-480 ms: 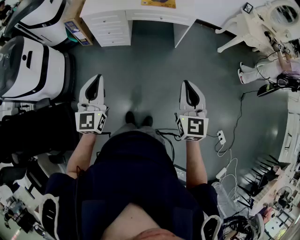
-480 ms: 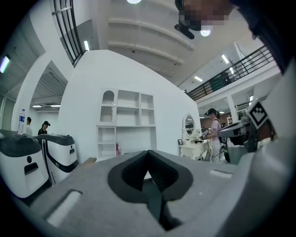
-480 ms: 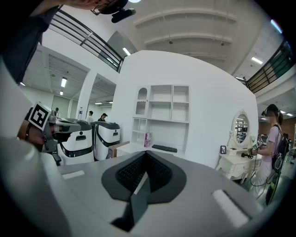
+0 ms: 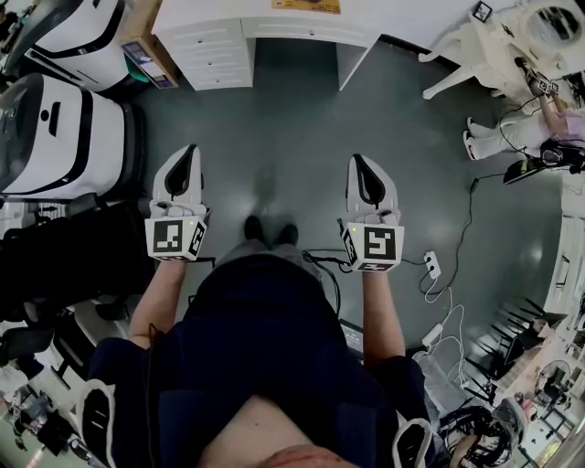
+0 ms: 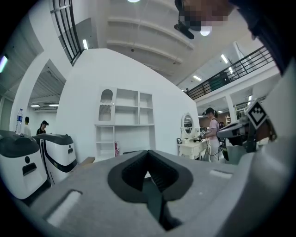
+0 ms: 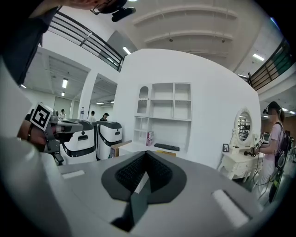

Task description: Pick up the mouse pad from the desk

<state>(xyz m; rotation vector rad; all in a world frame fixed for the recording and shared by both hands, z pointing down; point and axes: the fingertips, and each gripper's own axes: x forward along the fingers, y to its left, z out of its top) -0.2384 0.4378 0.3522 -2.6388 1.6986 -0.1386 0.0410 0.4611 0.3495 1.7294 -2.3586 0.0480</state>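
The mouse pad [image 4: 306,5] is a yellow sheet on the white desk [image 4: 265,26] at the top edge of the head view, with something dark on it. In the right gripper view the mouse pad [image 6: 163,152] shows as a thin yellow strip below a dark keyboard [image 6: 166,147]. I stand on the grey floor well short of the desk. My left gripper [image 4: 187,151] and right gripper [image 4: 356,160] are held side by side at waist height, pointing at the desk. Both are shut with nothing between the jaws, as the left gripper [image 5: 148,155] and right gripper [image 6: 147,155] show in their own views.
Two white machines [image 4: 64,128] and a cardboard box [image 4: 146,55] stand to the left. A white dressing table [image 4: 512,46] with a person [image 6: 277,143] beside it is on the right. Cables and a power strip [image 4: 430,268] lie on the floor at my right. A white shelf unit [image 6: 169,115] rises behind the desk.
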